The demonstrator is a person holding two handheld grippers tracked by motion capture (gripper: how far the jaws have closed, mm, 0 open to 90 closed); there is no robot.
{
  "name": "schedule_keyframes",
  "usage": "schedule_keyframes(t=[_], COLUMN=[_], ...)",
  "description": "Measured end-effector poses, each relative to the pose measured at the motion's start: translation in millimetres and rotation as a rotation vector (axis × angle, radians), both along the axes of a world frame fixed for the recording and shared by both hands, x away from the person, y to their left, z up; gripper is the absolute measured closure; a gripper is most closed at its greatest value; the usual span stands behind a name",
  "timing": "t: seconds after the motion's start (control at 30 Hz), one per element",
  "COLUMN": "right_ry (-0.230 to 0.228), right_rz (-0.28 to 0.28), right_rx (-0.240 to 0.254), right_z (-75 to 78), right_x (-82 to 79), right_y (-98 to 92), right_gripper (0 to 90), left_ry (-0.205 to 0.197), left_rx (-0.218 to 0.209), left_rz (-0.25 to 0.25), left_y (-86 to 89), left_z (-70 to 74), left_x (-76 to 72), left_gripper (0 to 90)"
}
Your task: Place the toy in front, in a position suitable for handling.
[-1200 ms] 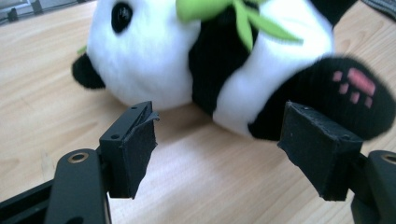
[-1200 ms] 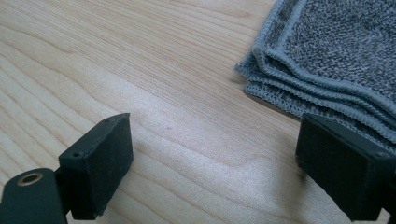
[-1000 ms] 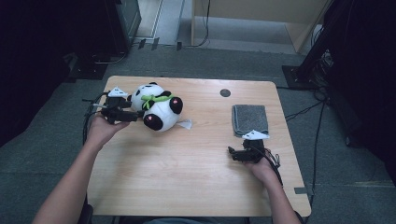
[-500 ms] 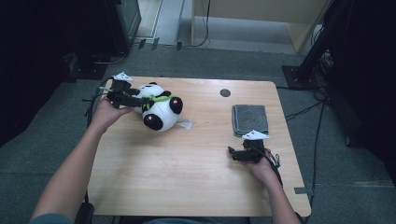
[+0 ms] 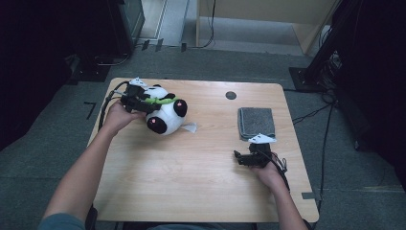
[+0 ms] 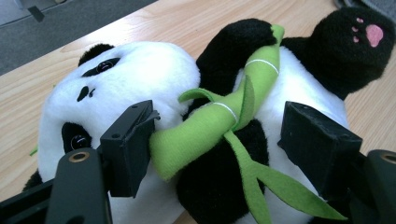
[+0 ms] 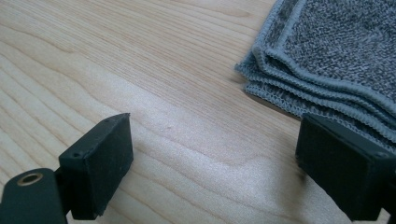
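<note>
**A toy panda between the left jaws**

The toy panda (image 5: 163,111) lies on the wooden table (image 5: 191,177), near the far left corner. It is black and white with pink spots on its paws. It hugs a green bamboo stick (image 6: 219,116) made of soft cloth. Green leaves hang off the stick.

The left gripper (image 5: 143,102) is right at the panda, on its left side. In the left gripper view (image 6: 219,149), its two black jaws stand apart, with the green stick and the panda's dark tummy between them. One jaw sits just beside the low end of the stick, next to the panda's white face. The other jaw is out by the panda's far side. If the pads press on the toy, the pictures do not show it clearly. The left hand (image 5: 117,117) holds this gripper from behind.

Well away from the panda, on the right side of the table, lies a folded grey cloth (image 5: 256,122). The right gripper (image 5: 239,158) rests on the table just in front of that cloth. In the right gripper view (image 7: 215,168), its jaws are wide apart with only bare wood between them. One jaw is just beside the cloth's edge.
</note>
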State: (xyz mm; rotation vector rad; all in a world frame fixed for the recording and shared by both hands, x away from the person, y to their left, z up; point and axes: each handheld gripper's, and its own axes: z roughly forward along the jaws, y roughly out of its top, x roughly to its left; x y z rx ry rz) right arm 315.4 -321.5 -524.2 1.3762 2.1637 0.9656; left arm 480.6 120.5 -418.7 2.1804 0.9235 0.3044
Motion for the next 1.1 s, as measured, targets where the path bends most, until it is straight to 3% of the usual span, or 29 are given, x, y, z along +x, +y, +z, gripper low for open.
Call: schedule_keyframes(t=[0.07,0.23,0.27,0.5,0.73,0.9,1.1], right_ry=[0.0,0.0,0.0,-0.003,-0.003,-0.002,-0.002], right_rz=[0.0,0.0,0.0,0.0,0.001,0.001,0.002], right_rx=[0.0,0.0,0.0,-0.001,-0.001,-0.001,-0.001], right_z=[0.0,0.0,0.0,-0.1,-0.1,-0.1,0.0], right_x=[0.0,0.0,0.0,0.1,0.1,0.1,0.1], right_y=[0.0,0.0,0.0,-0.1,0.0,0.0,-0.1], right_gripper=[11.2,11.2,11.2,11.2,11.2,11.2,11.2], left_ry=[-0.01,0.039,0.043,0.049,0.062,0.057,0.102], left_rx=[0.006,-0.003,-0.013,-0.092,-0.084,-0.068,-0.153], left_rz=[-0.003,-0.014,-0.012,-0.013,0.003,0.039,0.074], left_y=[0.6,6.2,7.5,18.2,9.5,1.4,1.6], left_z=[-0.7,-0.7,-1.3,-14.5,-15.0,-5.9,2.8], left_x=[-1.1,-2.4,-3.2,-2.5,-4.1,-9.8,-16.1], left_gripper=[31.2,40.3,43.9,46.0,59.5,68.8,73.5])
